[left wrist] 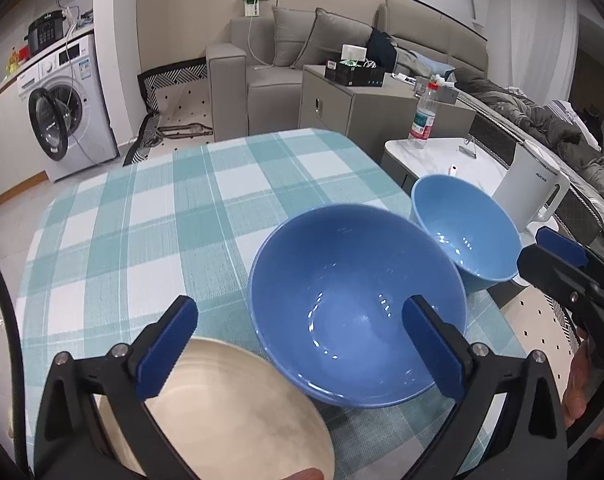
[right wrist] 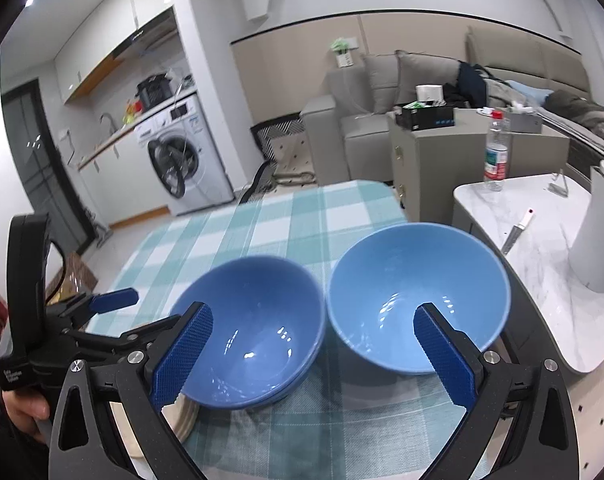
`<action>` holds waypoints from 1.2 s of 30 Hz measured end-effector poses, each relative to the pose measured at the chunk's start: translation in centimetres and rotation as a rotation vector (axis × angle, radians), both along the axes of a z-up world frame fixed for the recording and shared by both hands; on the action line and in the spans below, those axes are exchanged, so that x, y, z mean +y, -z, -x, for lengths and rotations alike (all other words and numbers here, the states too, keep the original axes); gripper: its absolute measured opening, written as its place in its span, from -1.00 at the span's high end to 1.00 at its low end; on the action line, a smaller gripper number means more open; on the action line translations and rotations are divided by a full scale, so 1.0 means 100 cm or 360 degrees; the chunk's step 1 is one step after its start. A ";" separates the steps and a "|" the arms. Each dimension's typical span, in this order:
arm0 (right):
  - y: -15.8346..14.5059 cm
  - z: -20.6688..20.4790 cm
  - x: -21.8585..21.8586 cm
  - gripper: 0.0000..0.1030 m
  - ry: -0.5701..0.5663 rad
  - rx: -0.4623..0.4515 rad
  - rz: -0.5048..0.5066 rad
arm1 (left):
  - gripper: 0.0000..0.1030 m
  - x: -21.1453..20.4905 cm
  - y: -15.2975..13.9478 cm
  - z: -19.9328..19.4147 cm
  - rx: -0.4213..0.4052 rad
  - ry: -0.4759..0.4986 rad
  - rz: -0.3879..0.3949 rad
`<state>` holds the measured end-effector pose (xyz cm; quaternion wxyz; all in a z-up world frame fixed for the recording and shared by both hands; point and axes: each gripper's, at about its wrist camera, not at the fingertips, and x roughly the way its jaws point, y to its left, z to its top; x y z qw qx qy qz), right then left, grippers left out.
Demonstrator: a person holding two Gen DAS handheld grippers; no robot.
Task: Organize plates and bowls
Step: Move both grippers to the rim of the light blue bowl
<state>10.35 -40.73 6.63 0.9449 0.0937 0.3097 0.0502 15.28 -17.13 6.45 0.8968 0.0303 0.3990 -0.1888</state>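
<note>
1. Both tongs, left [left wrist: 297, 344] and right [right wrist: 314, 348], hang spread, holding nothing.
2. Dark bowl [left wrist: 358, 304] sits mid-tabletop [left wrist: 161, 216]; cream plate [left wrist: 237, 412] beside it, pale bowl [right wrist: 418, 296] alongside, likely awaiting stacking.

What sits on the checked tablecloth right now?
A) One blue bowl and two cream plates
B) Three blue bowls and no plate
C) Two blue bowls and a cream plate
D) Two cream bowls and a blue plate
C: the left wrist view shows a darker blue bowl, a lighter blue bowl beside it, and a cream plate on the tablecloth.
</note>
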 end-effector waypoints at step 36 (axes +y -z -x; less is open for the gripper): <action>-0.001 0.017 -0.107 -0.99 0.0392 -0.0003 -0.0106 | -1.00 -0.079 -0.025 -0.014 -0.0071 0.0210 -0.0008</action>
